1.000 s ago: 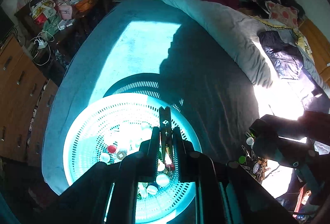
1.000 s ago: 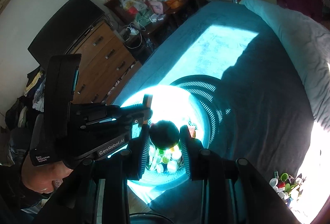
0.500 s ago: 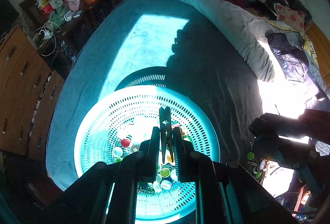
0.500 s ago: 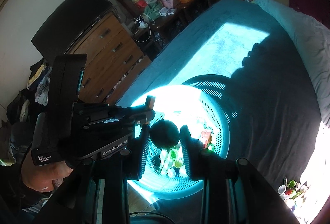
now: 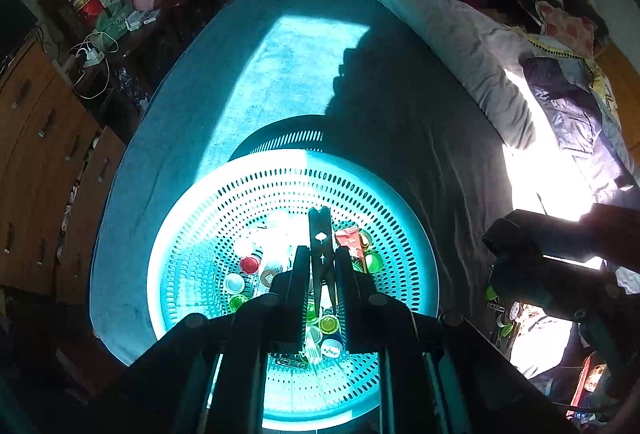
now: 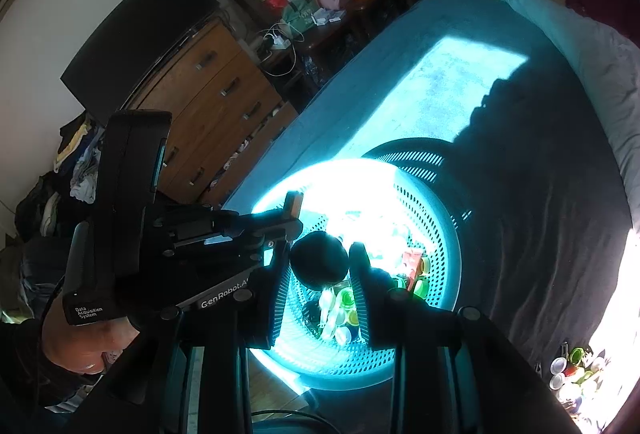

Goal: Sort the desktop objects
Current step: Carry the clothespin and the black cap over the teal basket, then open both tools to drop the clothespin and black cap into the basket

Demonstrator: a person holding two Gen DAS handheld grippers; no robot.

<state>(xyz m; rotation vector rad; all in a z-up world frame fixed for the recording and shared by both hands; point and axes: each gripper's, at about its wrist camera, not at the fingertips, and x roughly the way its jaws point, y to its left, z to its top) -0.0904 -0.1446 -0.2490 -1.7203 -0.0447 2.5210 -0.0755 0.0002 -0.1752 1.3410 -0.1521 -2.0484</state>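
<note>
A dark clothespin [image 5: 320,242] stands upright between the fingers of my left gripper [image 5: 321,255], which is shut on it. It hangs over a round turquoise perforated basket [image 5: 200,202] on the bed. The basket holds several bottle caps [image 5: 249,265] and a red packet [image 5: 349,240]. In the right wrist view my right gripper [image 6: 319,254] is shut on a dark round object [image 6: 319,261] above the same basket [image 6: 440,234]. My left gripper [image 6: 288,226] is just left of it, the clothespin's tip [image 6: 293,203] sticking up.
The basket sits near the bed's edge on a teal blanket [image 5: 280,74]. A pile of caps and small items [image 6: 572,370] lies in sunlight at the lower right. A grey duvet [image 5: 460,42] is bunched along the right. Wooden drawers [image 6: 224,102] stand beyond the bed.
Both grippers have shifted further over the basket, which now sits more centrally beneath them. Each still grips its object as before.
</note>
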